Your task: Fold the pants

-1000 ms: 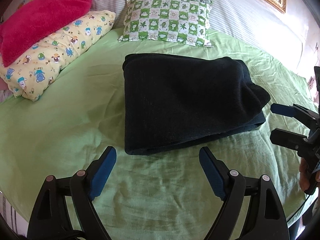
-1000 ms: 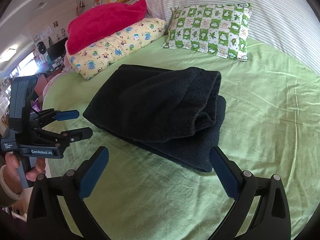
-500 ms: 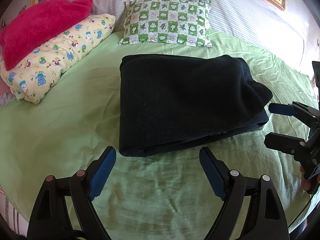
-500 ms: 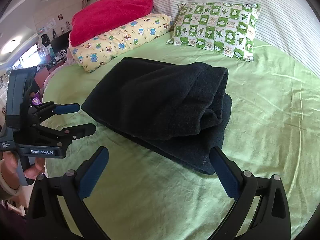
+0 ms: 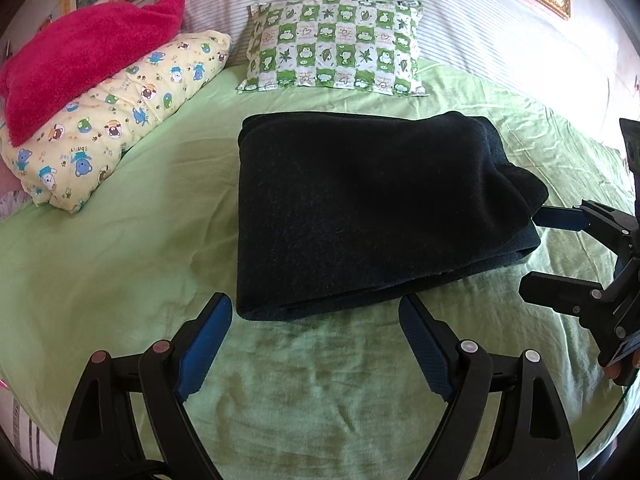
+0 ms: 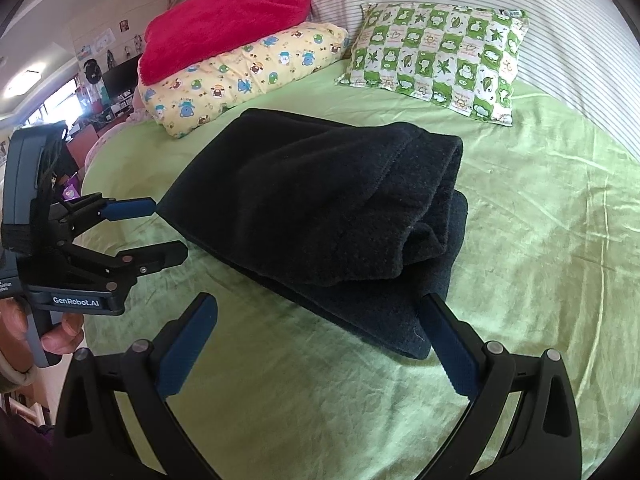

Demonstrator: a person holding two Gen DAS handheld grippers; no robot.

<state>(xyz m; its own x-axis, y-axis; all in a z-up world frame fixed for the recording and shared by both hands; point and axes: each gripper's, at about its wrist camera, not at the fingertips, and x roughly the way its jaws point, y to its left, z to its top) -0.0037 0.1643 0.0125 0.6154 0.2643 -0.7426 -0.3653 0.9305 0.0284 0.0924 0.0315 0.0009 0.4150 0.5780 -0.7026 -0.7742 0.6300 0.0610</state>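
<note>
The dark navy pants [image 5: 368, 208] lie folded into a thick rectangle on the green bed sheet [image 5: 120, 280]; they also show in the right wrist view [image 6: 320, 216]. My left gripper [image 5: 316, 320] is open and empty, just short of the fold's near edge; it also shows in the right wrist view [image 6: 164, 232] by the fold's left corner. My right gripper [image 6: 318, 320] is open and empty at the bundle's near end, its right fingertip close to the cloth; it also shows in the left wrist view [image 5: 536, 252] by the fold's right end.
A green checked pillow [image 5: 336, 56] lies behind the pants. A yellow cartoon pillow [image 5: 112, 120] with a pink fluffy blanket [image 5: 80, 52] on it lies at the back left. A striped headboard cushion [image 5: 500, 20] runs along the back.
Both grippers have moved closer to the folded pants. The pants have not moved, and both grippers stay open.
</note>
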